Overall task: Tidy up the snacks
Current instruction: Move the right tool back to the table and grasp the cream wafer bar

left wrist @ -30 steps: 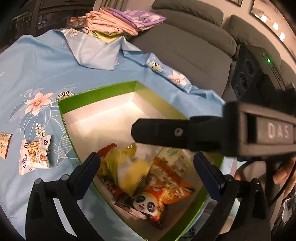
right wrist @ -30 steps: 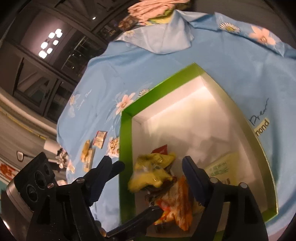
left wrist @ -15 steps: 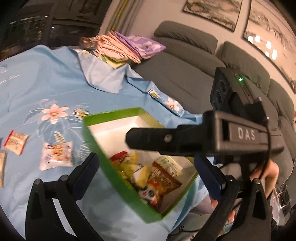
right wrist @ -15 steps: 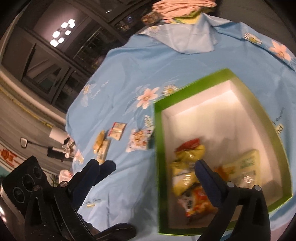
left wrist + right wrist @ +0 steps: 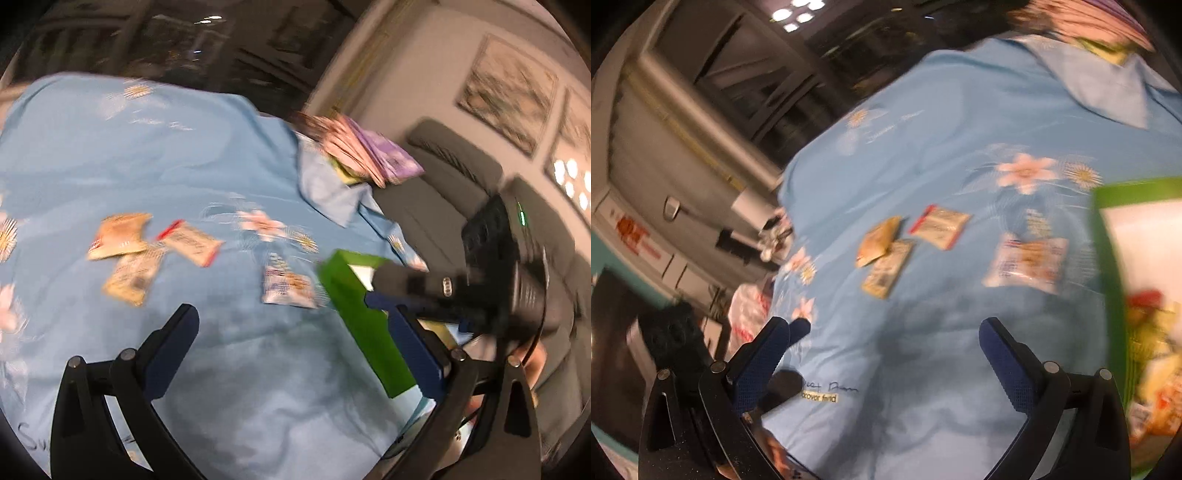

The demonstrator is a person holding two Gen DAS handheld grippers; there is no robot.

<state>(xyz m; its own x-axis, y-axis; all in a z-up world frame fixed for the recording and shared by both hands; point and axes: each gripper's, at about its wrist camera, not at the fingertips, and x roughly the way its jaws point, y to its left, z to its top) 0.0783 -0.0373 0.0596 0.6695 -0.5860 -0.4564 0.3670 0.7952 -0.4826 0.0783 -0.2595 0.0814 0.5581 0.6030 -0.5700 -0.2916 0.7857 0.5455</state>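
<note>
While both tools (image 5: 295, 325) (image 5: 886, 343) gape empty, four flat foil snack packets (image 5: 1027, 264) lie ahead on the blue flowered cloth (image 5: 960, 129), left of the green cardboard box (image 5: 1108, 258).

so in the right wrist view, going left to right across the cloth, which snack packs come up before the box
tan pack → red-edged pack → white clear pack → green box. The yellow-brown pack under the tan one overlaps it, so it is left out.

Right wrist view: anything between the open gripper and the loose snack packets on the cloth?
Nothing visible. The right gripper is open and empty over bare blue cloth. The four loose packets lie ahead, the nearest being the white packet beside the green box; only cloth lies between.
</note>
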